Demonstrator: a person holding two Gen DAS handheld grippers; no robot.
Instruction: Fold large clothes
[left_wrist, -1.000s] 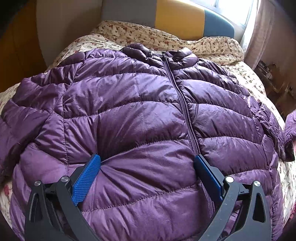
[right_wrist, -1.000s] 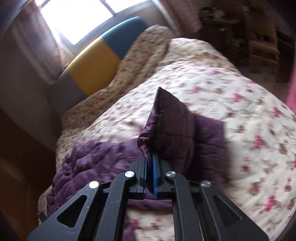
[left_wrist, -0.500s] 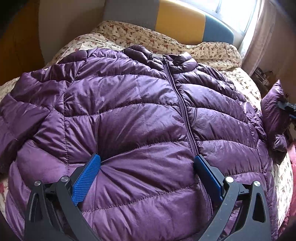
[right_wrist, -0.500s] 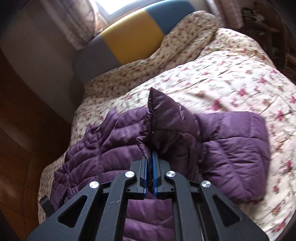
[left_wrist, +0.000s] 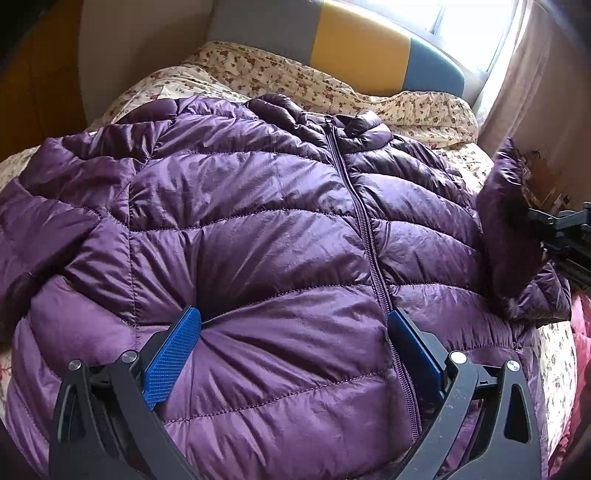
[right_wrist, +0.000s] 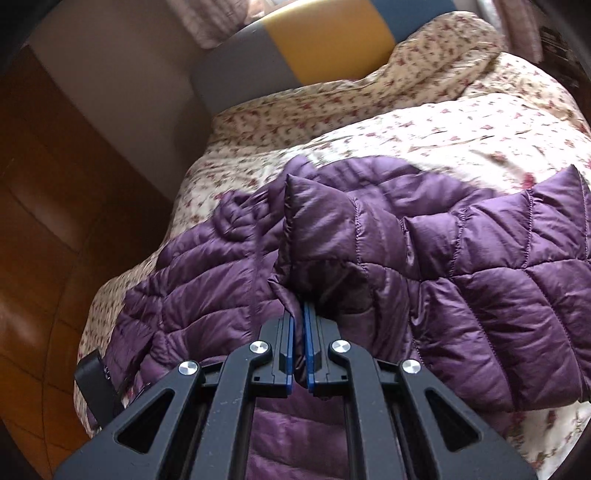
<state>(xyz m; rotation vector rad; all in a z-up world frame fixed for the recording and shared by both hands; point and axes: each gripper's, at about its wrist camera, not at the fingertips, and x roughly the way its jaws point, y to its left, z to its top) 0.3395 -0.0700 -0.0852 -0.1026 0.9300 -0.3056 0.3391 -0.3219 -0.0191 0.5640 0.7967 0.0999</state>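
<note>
While the left gripper (left_wrist: 293, 354), fingers spread wide, pins the purple puffer jacket (left_wrist: 258, 229) front-up on the floral bed (right_wrist: 424, 122), the right gripper (right_wrist: 299, 314) clamps the sleeve cuff (right_wrist: 314, 229); next, likely, the sleeve crosses over the chest.
</note>
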